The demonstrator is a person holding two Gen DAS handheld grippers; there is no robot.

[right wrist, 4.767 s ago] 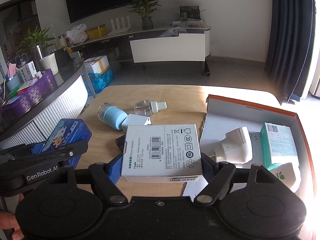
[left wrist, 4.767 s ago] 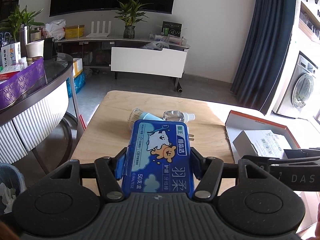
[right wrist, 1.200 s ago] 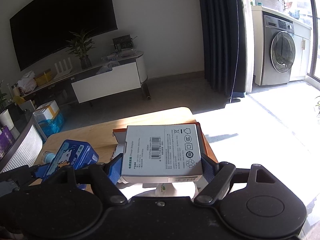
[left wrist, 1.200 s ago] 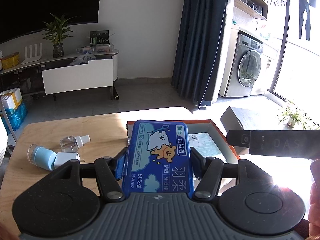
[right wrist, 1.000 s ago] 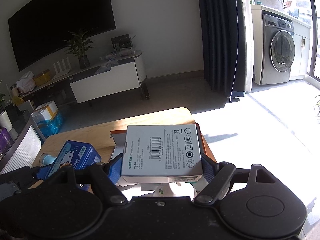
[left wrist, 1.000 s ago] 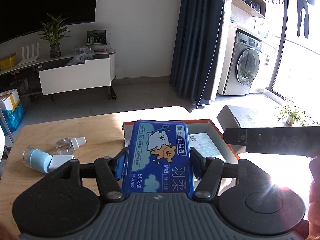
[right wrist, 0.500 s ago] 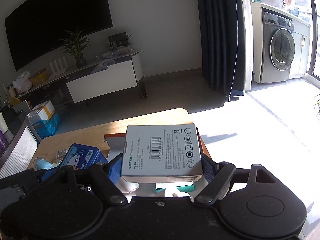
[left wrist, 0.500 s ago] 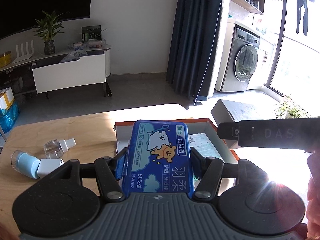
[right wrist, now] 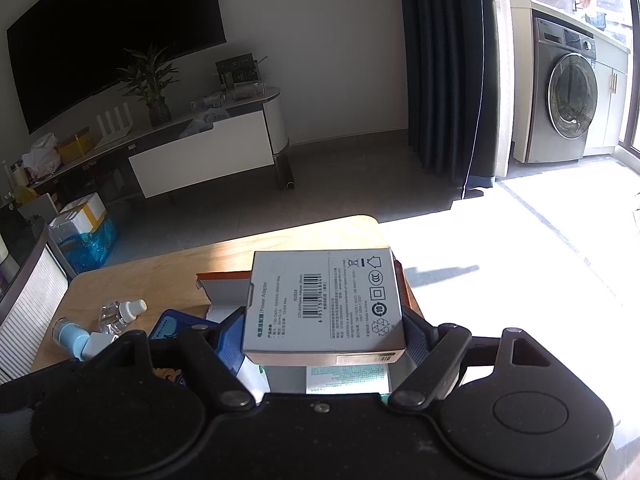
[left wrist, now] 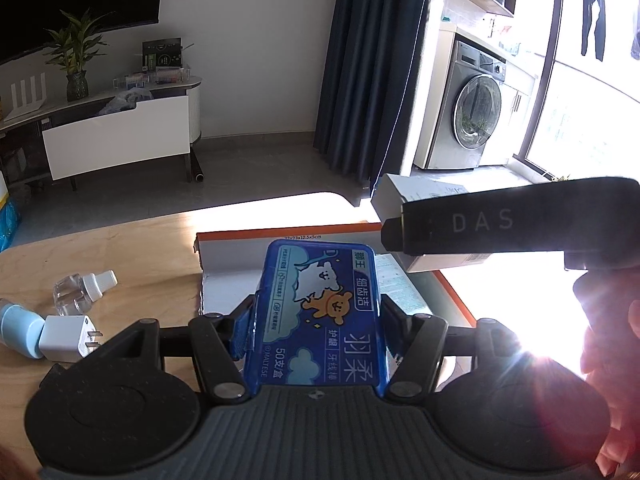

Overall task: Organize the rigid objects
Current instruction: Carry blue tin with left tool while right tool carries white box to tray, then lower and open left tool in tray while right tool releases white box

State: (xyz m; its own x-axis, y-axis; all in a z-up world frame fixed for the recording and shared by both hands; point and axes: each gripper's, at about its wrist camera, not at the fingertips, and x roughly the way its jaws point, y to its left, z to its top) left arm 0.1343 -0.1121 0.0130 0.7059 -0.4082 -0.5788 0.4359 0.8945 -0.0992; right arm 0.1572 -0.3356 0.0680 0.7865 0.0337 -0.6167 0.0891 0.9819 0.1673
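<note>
My left gripper (left wrist: 318, 312) has its fingers (left wrist: 245, 330) closed partway on the long sides of a blue plastic floss-pick box with a cartoon label (left wrist: 320, 316), holding it over the near-left part of an open, orange-edged cardboard box (left wrist: 280, 237) that sits at the right end of the light wooden surface (left wrist: 120, 248). My right gripper (right wrist: 326, 330) has its fingers (right wrist: 416, 338) spread wide and pressed on both sides of a flat grey power-adapter carton with a barcode (right wrist: 324, 304), which hangs over the same cardboard box, above a teal-and-white packet (right wrist: 346, 378) lying inside. Toward the left edge of the surface lie a clear small bottle with a white cap (left wrist: 82, 290) and, just beside it, a pale blue cylinder joined to a white plug adapter (left wrist: 44, 330). Part of a hand (left wrist: 612, 344) shows at the right edge of the left view, in strong glare.
</note>
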